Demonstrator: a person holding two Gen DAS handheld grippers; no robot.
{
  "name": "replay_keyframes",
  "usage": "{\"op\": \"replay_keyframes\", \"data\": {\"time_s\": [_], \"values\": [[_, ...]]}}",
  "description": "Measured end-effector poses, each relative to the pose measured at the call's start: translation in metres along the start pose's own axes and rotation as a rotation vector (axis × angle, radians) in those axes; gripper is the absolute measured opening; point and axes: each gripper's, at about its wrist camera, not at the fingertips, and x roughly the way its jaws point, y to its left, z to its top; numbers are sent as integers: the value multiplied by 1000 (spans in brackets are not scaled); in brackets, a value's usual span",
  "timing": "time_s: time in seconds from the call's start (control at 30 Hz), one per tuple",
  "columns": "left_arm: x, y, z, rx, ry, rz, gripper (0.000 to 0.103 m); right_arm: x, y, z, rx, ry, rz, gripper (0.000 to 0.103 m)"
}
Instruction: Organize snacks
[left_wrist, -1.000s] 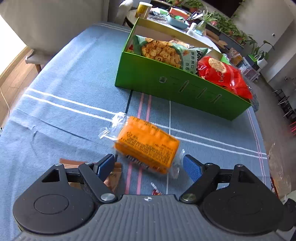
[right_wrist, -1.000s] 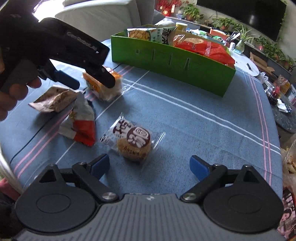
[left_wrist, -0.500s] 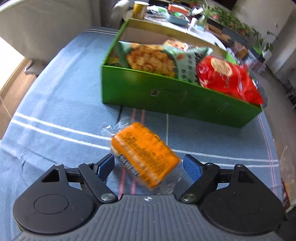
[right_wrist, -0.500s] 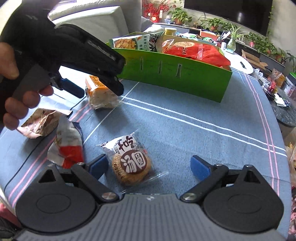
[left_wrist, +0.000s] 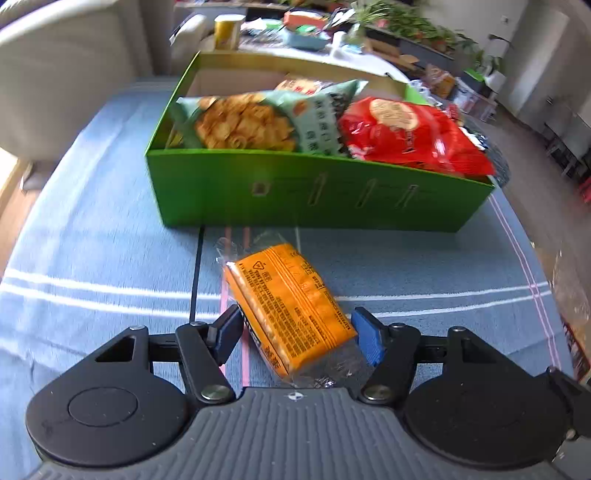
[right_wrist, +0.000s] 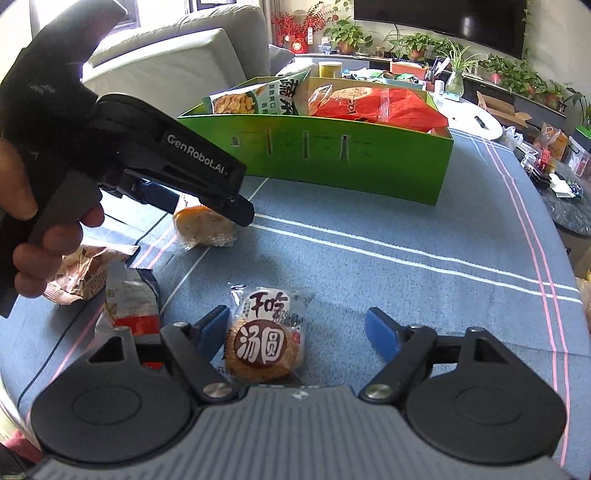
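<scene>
My left gripper is shut on an orange cracker pack and holds it in front of the green box. The box holds a green chip bag and a red bag. In the right wrist view the left gripper holds the orange pack just above the blue cloth. My right gripper is open over a round pastry in a clear wrapper, which lies between its fingers, close to the left one. The green box stands behind.
A red and white snack packet and a brown wrapped snack lie on the blue striped tablecloth at the left. A sofa and a cluttered side table stand beyond the table edge.
My left gripper closed on the orange pack and moved it toward the green box. My right gripper moved down and forward, so the round pastry now lies between its open fingers.
</scene>
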Motion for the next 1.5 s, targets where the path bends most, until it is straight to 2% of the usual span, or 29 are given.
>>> {"op": "replay_keyframes", "data": {"time_s": [0.17,0.3,0.4,0.67,0.7,0.73,0.77,0.9,1.27,1.5], "values": [[-5,-8,-4,85,-13,-25,60,-1,-3,2,18,-2,-3,87],[-4,-8,-6,82,23,0,61,-3,-2,0,15,-1,-4,87],[-5,-7,-6,70,17,32,69,-5,-3,-1,21,-1,-4,87],[8,-13,0,37,37,55,67,-6,-1,-1,20,4,-1,87],[9,-14,-2,50,22,58,64,-6,0,-1,19,5,-4,87],[7,-15,-4,70,-4,65,47,-7,-1,-1,20,5,-6,86],[7,-15,-6,85,-15,65,41,-8,-2,-1,28,5,-2,86],[-3,-4,-9,46,-38,27,40,-12,-7,-1,66,-16,-2,85],[-52,-10,-23,138,-178,14,40,-27,-26,15,243,-132,15,85],[-78,-12,-23,181,-274,5,40,-36,-23,32,259,-191,7,85]]}}
